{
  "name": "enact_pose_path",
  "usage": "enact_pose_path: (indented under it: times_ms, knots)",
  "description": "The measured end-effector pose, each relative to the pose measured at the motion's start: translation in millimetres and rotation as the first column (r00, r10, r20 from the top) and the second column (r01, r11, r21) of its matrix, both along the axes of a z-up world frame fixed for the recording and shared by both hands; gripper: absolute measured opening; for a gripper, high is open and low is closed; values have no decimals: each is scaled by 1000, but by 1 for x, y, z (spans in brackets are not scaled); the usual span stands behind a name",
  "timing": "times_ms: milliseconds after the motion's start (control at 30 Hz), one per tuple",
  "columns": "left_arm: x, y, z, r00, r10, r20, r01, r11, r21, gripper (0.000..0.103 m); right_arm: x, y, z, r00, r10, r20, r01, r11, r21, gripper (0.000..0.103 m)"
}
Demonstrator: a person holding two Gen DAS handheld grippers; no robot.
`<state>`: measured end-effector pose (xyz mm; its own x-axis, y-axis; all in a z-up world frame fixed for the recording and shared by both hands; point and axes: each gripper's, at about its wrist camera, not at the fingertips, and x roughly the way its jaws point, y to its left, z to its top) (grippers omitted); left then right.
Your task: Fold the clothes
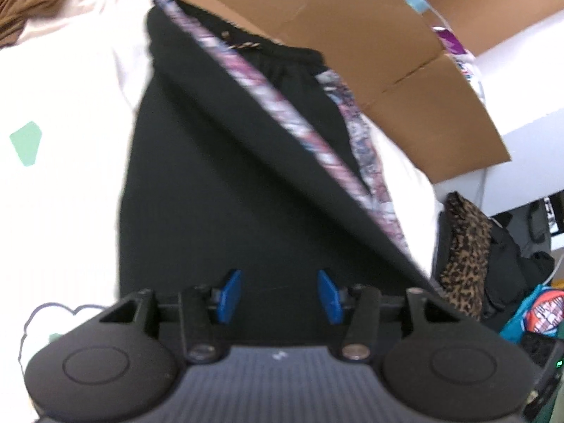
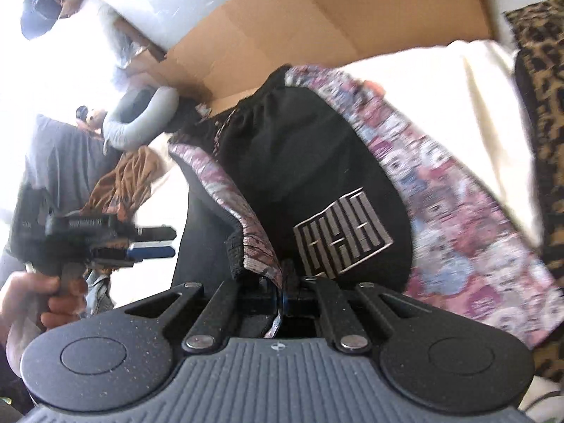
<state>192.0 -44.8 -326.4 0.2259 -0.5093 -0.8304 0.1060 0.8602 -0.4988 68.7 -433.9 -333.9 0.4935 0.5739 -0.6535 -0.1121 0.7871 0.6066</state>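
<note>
Black shorts [image 1: 218, 194] with pink patterned side stripes [image 1: 282, 105] lie on a white cloth-covered surface [image 1: 70, 105]. My left gripper [image 1: 280, 282] hovers over the black fabric, open, its blue pads [image 1: 231, 292] apart with nothing pinched between them. In the right wrist view the shorts [image 2: 299, 162] show a silver striped logo [image 2: 342, 232]. My right gripper [image 2: 280, 292] is shut on the shorts' patterned hem, which bunches up between its fingers. The left gripper [image 2: 174, 243] shows at the left of that view, held by a hand [image 2: 53, 299].
A large cardboard box [image 1: 370, 35] stands right behind the shorts. A leopard-print garment [image 1: 461, 246] and dark clothes lie at the right, with a teal item [image 1: 535, 310] below. A brown garment [image 2: 127, 176] lies at the far left. A person's grey sleeve [image 2: 137, 120] is beyond.
</note>
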Motion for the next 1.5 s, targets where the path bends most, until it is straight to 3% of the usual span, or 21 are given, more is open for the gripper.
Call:
enact_pose_path:
  times_ms: [400, 733, 833, 900, 967, 1033, 1300, 1333, 1367, 1400, 1500]
  knots:
    - [-4, -3, -22, 996, -52, -69, 55, 998, 39, 52, -14, -59, -3, 989, -133, -60, 127, 988, -92, 0]
    - [-18, 11, -41, 982, -89, -166, 100, 993, 62, 52, -24, -88, -37, 963, -229, -146, 201, 963, -181, 1]
    - [-20, 15, -43, 977, -96, -189, 108, 993, 56, 52, -26, -86, -36, 964, -220, -149, 188, 961, -202, 6]
    - [-22, 16, -46, 974, -97, -205, 109, 993, 45, 52, -28, -84, -31, 970, -203, -132, 171, 960, -220, 15]
    - [-24, 17, -48, 970, -101, -219, 112, 993, 38, 52, -29, -81, -22, 975, -192, -110, 162, 959, -234, 34]
    - [-35, 15, -50, 966, -113, -231, 123, 992, 32, 52, -30, -80, -15, 980, -181, -83, 155, 956, -250, 37]
    - [-56, 16, -56, 946, -159, -282, 169, 986, 9, 52, -26, -73, -3, 995, -101, -1, 96, 949, -300, 36]
    - [-59, 15, -57, 941, -172, -291, 180, 984, 3, 51, -25, -72, -2, 996, -94, 6, 91, 946, -310, 32]
    - [-61, 14, -59, 936, -183, -300, 190, 982, -6, 51, -24, -71, -1, 996, -90, 12, 89, 947, -310, 20]
    - [-63, 11, -60, 931, -194, -309, 198, 980, -18, 50, -24, -71, -2, 996, -89, 14, 89, 946, -312, 15]
    - [-68, 4, -66, 916, -222, -335, 219, 975, -47, 41, -24, -74, -2, 995, -100, 20, 101, 938, -332, 8]
